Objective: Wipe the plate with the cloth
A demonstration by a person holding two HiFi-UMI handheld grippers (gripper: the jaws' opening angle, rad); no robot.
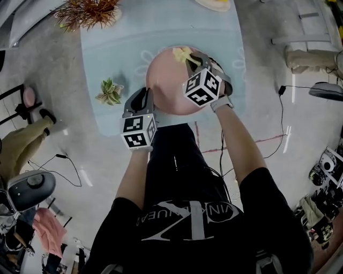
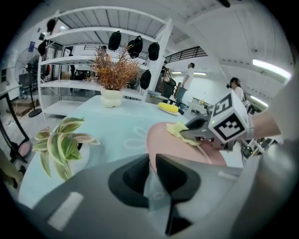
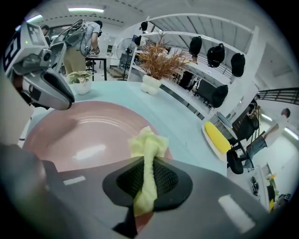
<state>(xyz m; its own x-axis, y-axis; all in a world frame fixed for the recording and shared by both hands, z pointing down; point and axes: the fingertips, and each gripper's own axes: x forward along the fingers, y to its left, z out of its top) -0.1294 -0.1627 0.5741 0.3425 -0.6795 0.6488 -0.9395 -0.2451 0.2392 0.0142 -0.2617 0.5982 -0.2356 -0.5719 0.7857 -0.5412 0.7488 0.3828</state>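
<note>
Now the pink plate (image 1: 171, 85) sits on a light blue table (image 1: 118, 43), close to the table's near edge and right in front of the person. The left gripper (image 2: 152, 161) is at the plate's near left side. Its two jaws are pressed together on the rim of the plate, and the thin pink edge runs in between the dark pads. The right gripper (image 3: 148, 170) is over the far right part of the plate. Its jaws are squeezed tight on a yellow cloth (image 3: 148, 140). The cloth is bunched into a thin strip between the pads. Its loose, crumpled end sticks out past the jaws and lies on the plate near the far rim. The inside of the plate is smooth and shiny, with a bright spot of light on it. To the left of the plate, a bit apart from it, stands a small plant (image 1: 109, 91) with green and white striped leaves in a white pot. Farther from the plate, at the far left corner of the table, there is a bushy brown plant (image 1: 88, 10) in another white pot. Beyond the plate on the far right side lies a yellow thing on a small dish (image 3: 216, 135); I cannot tell what it is. Past the plate and behind the table is a white shelf (image 2: 84, 84) with black caps (image 2: 135, 44) hanging on it.
</note>
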